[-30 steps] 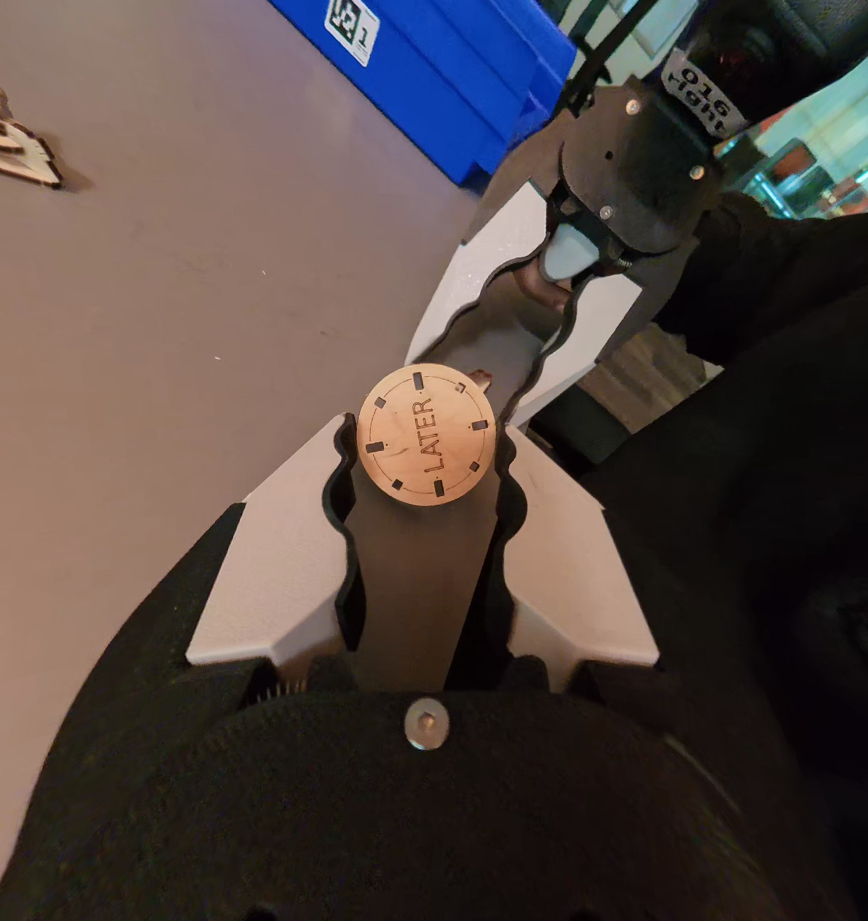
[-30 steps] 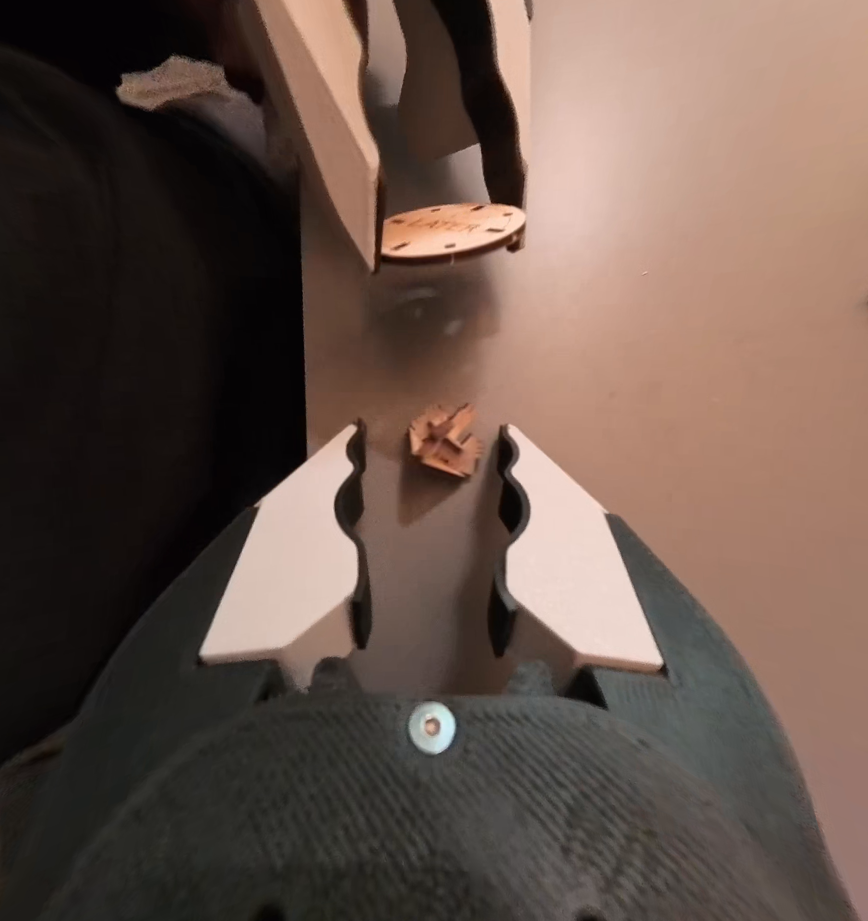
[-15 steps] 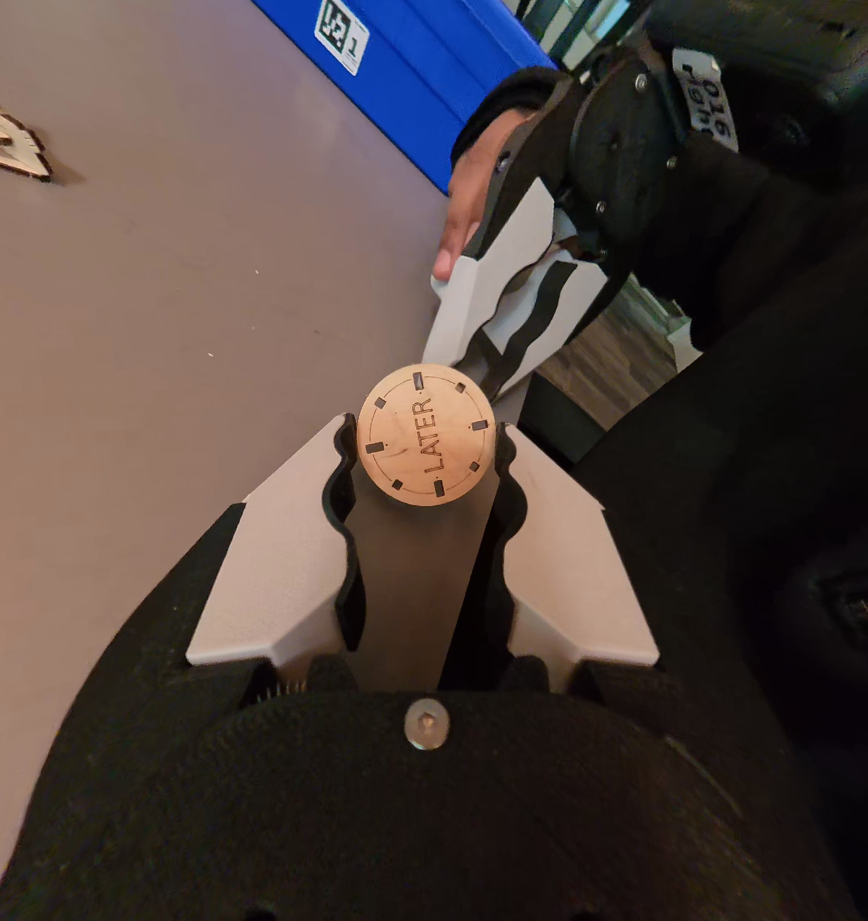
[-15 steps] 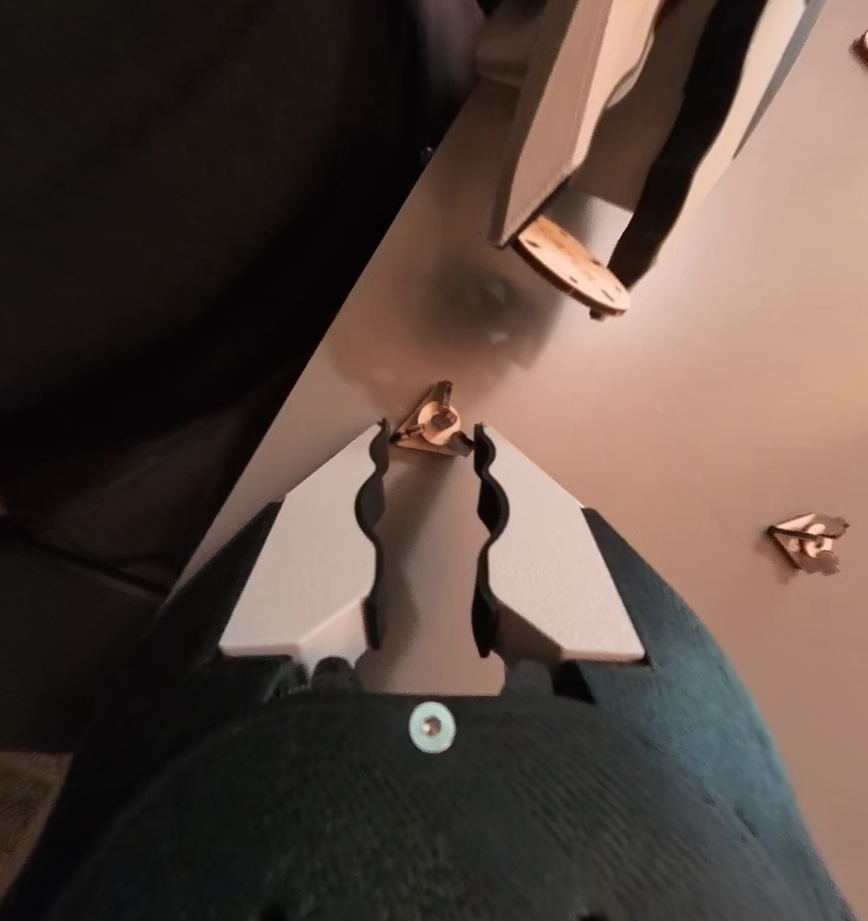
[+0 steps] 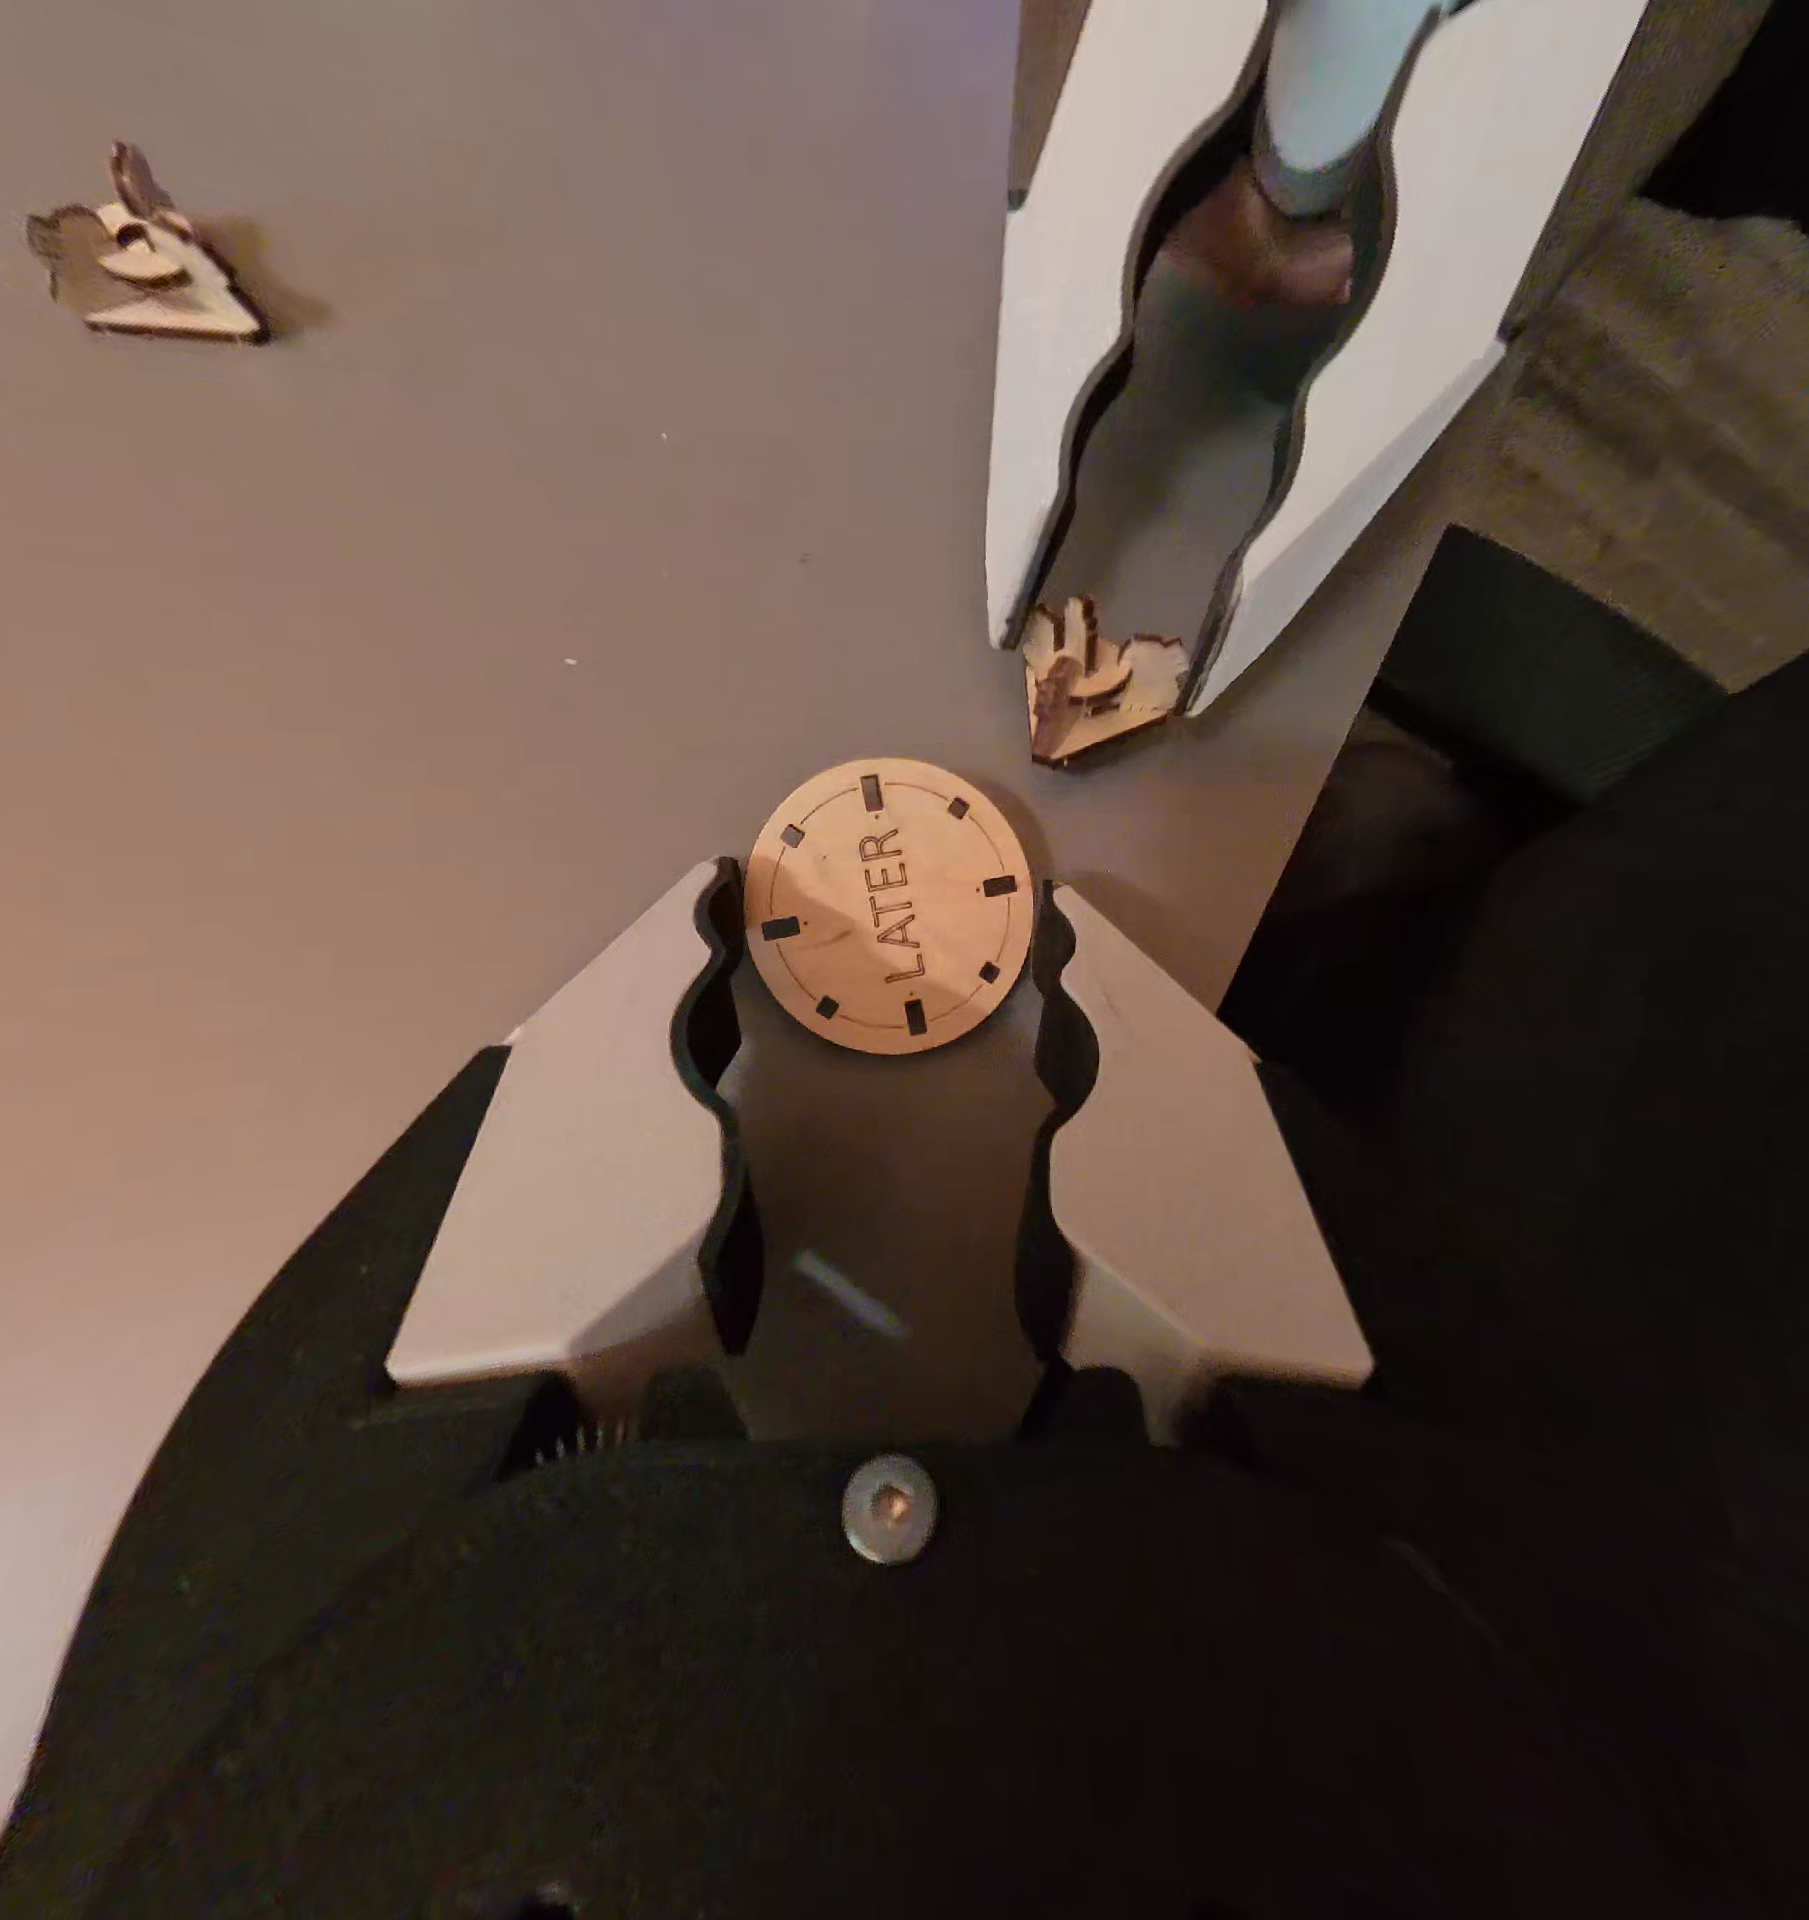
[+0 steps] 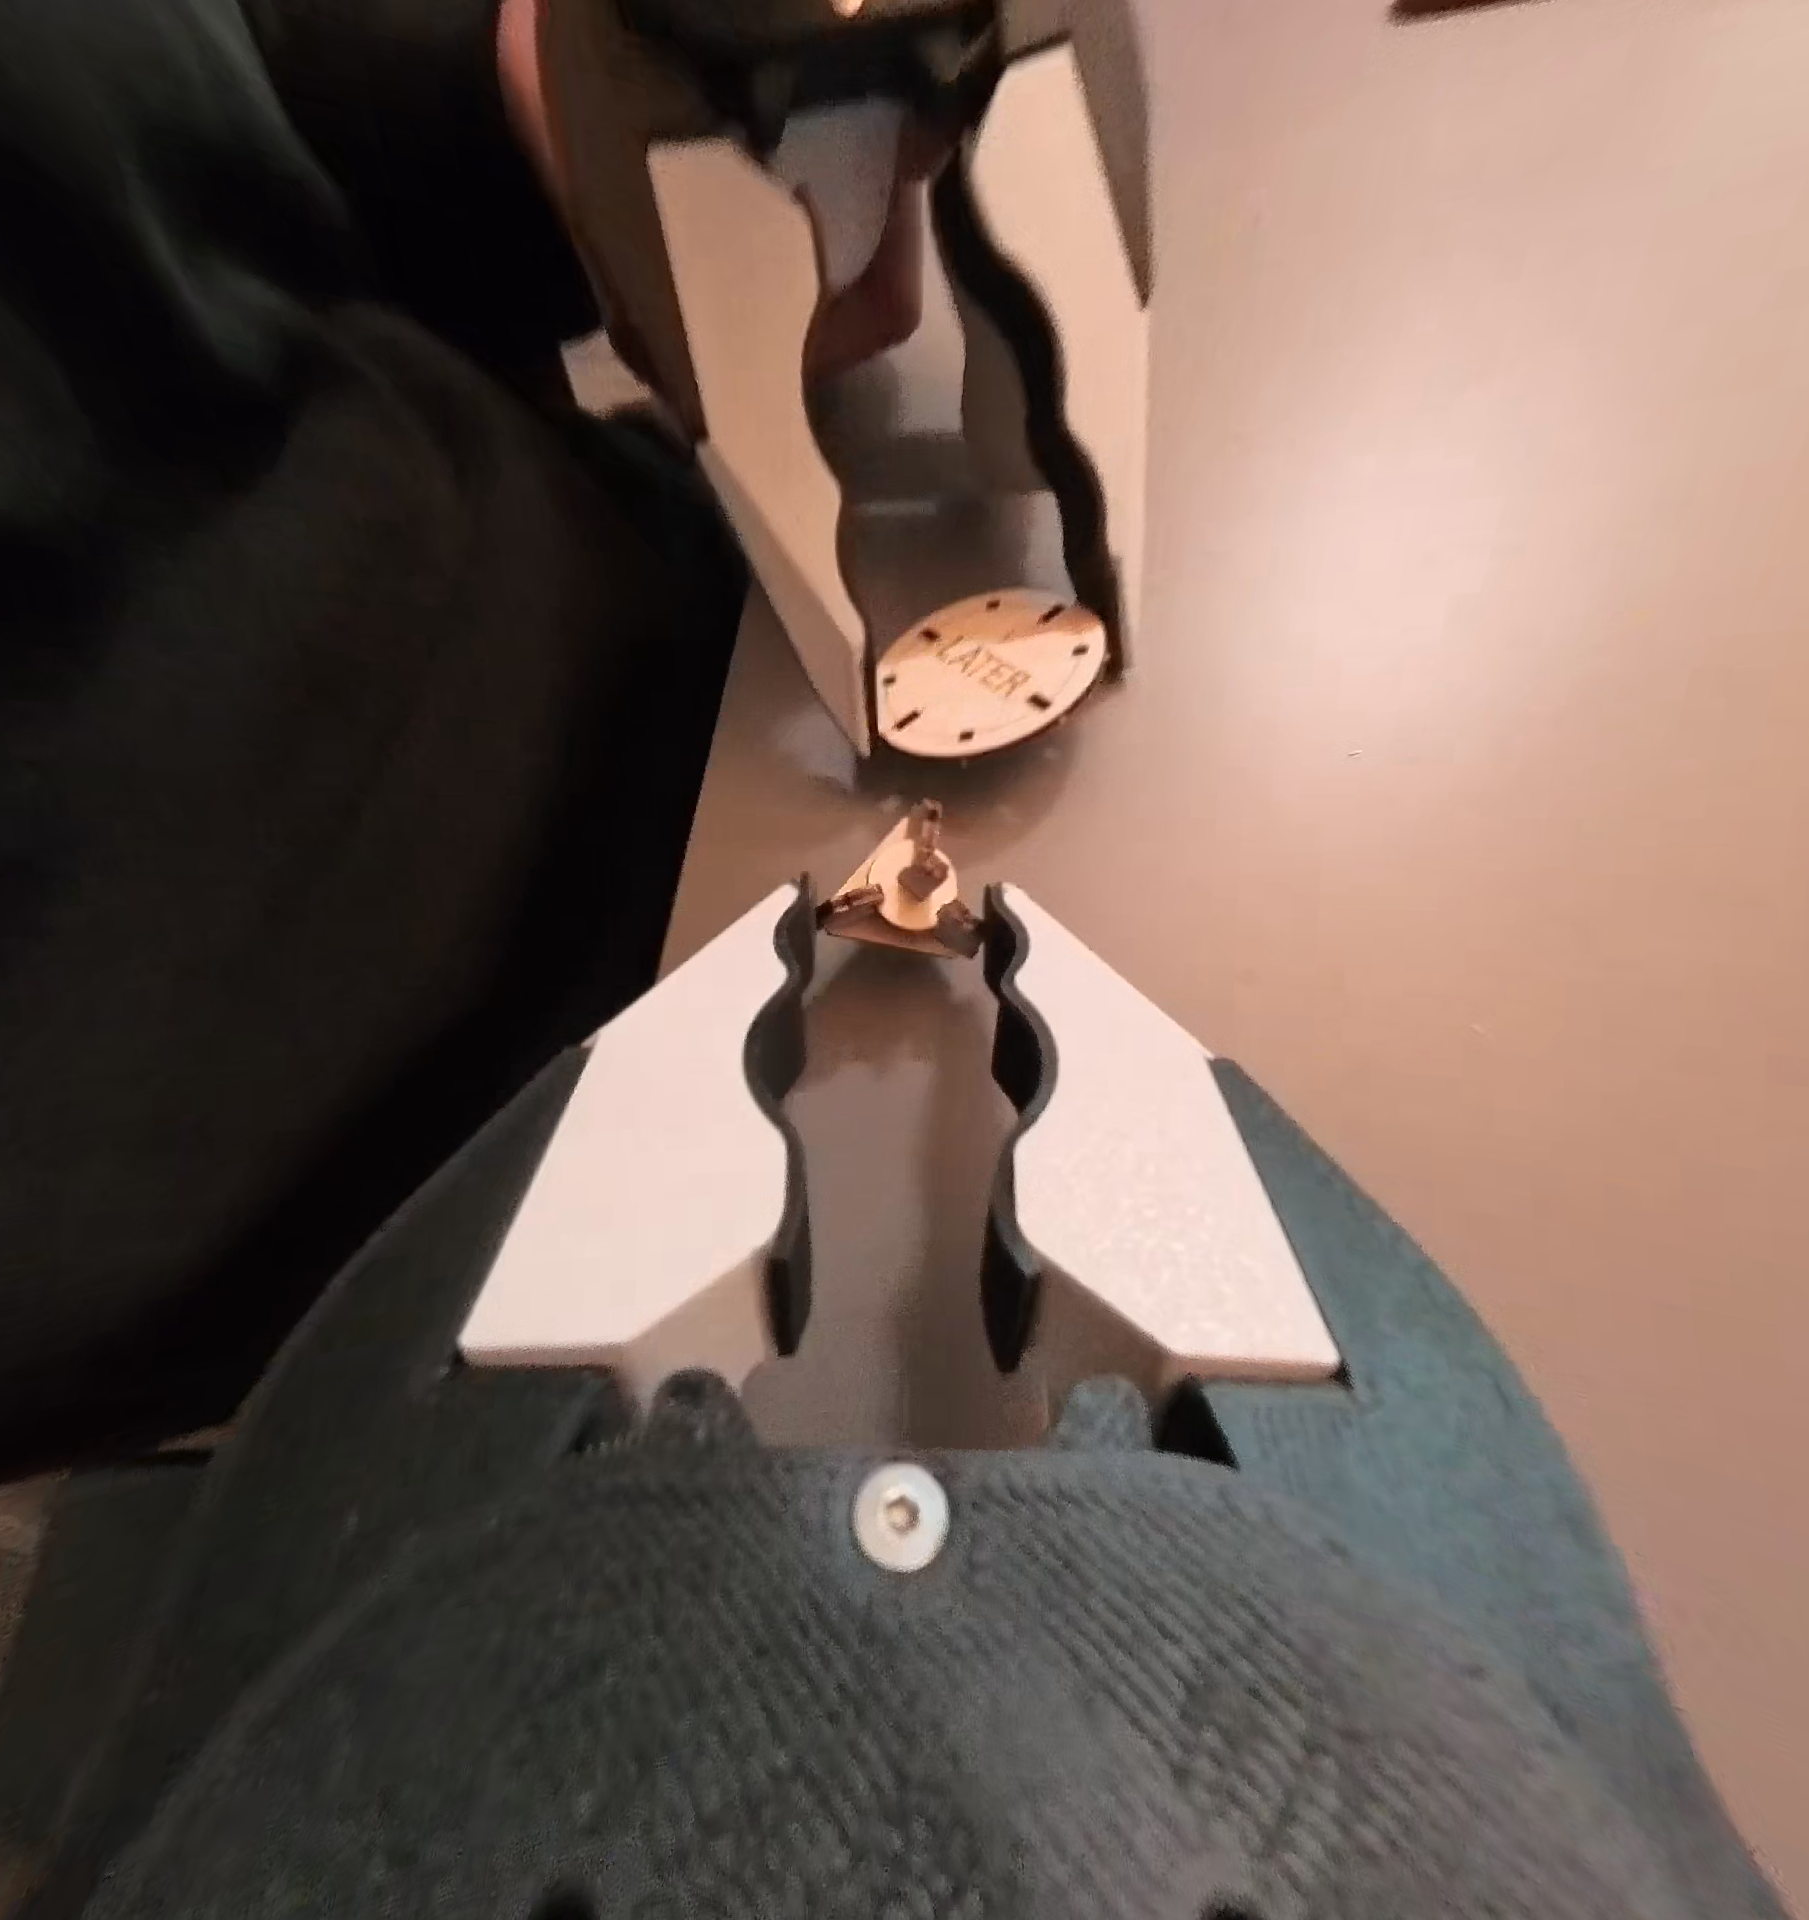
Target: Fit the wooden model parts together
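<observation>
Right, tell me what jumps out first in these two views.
The round wooden disc clamped between the left gripper's fingertips, just above the grey table, draws the eye first. Just beyond it, the right gripper grips a small triangular wooden piece at the table's near edge. A second such piece lies alone farther off on the table.

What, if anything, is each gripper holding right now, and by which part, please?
The left gripper holds a round wooden disc by its opposite rim edges. The right gripper clamps a small triangular wooden piece by two corners.
</observation>
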`<state>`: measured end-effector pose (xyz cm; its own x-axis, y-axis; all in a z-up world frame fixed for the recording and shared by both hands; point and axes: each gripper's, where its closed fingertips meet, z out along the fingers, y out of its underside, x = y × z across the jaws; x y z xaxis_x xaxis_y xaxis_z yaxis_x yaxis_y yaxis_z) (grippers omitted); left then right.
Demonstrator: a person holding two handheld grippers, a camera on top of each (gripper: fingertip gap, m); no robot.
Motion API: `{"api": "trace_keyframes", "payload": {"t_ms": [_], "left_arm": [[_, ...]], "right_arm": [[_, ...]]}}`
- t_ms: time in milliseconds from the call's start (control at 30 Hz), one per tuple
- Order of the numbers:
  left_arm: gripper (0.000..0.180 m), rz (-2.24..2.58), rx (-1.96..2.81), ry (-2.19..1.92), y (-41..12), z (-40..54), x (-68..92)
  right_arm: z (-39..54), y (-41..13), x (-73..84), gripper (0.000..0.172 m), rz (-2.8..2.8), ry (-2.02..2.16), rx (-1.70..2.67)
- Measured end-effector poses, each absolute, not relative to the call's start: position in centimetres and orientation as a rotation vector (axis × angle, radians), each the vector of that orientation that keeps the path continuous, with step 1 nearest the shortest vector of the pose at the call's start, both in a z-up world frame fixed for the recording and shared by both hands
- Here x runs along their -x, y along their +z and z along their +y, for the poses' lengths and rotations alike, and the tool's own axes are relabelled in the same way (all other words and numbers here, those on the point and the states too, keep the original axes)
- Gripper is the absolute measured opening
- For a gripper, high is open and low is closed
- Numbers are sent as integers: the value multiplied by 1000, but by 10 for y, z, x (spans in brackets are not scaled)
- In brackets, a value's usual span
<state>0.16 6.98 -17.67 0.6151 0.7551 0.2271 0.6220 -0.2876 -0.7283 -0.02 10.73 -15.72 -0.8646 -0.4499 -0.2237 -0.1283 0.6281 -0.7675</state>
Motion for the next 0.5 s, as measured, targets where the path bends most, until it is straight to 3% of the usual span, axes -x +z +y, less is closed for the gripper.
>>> {"api": "trace_keyframes", "payload": {"t_ms": [167,267,400,500], "left_arm": [[65,-1041,1941,301,-157,71,5],[37,-1015,1792,265,-131,78,6],[41,-984,1505,-111,-105,99,-3],[35,-950,1406,-234,-95,104,-9]], "right_arm": [[104,-136,5,31,2356,-1219,315],[103,-123,5,31,2301,-1279,271],[101,-108,-2,31,2254,-1345,317],[103,-104,-9,31,2260,-1345,381]]}}
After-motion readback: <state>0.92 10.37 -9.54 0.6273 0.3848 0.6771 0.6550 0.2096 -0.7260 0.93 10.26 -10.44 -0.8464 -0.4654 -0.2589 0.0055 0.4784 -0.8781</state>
